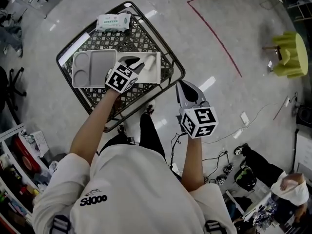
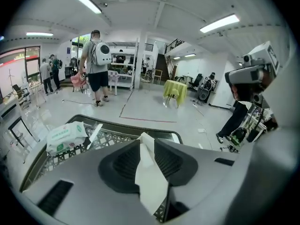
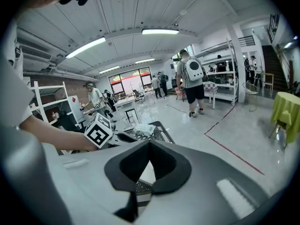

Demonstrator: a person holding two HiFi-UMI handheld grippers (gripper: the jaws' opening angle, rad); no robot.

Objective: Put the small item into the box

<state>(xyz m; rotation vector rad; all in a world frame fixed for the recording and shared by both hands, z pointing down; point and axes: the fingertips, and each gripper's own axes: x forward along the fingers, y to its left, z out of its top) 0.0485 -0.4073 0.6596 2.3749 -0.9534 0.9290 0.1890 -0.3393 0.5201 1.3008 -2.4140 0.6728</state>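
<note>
A person is standing at a metal lattice table [image 1: 141,40], holding a pair of tongs in each hand.

The left tongs [image 2: 149,146] are pinching the small white item [image 2: 151,182], a thin folded sheet that looks like paper or tissue. It is standing upright between the two jaws, and both jaws are pressing against it. In the head view these tongs are reaching out over the table. Their tips are hovering over the left half of a shallow white box [image 1: 152,67].

Just to the left of these tongs, a grey divided tray [image 1: 90,69] is lying right beside the box. Well beyond the tips, at the far end of the table, a pack of wet wipes [image 1: 113,22] is resting.

The right tongs [image 3: 149,143] are waiting off the table, just beside its near right corner and well to the right of the left tongs. Their jaws are meeting at the tips and gripping nothing. Only lattice and a patch of white are showing through the gap behind the tips.

As for progress, the pick-up appears to be done, since the item is being gripped and held over the box. What seems to be remaining is lowering it in, opening the jaws and letting it go. Whether the sheet's lower edge is already touching the bottom of the box cannot be told.
</note>
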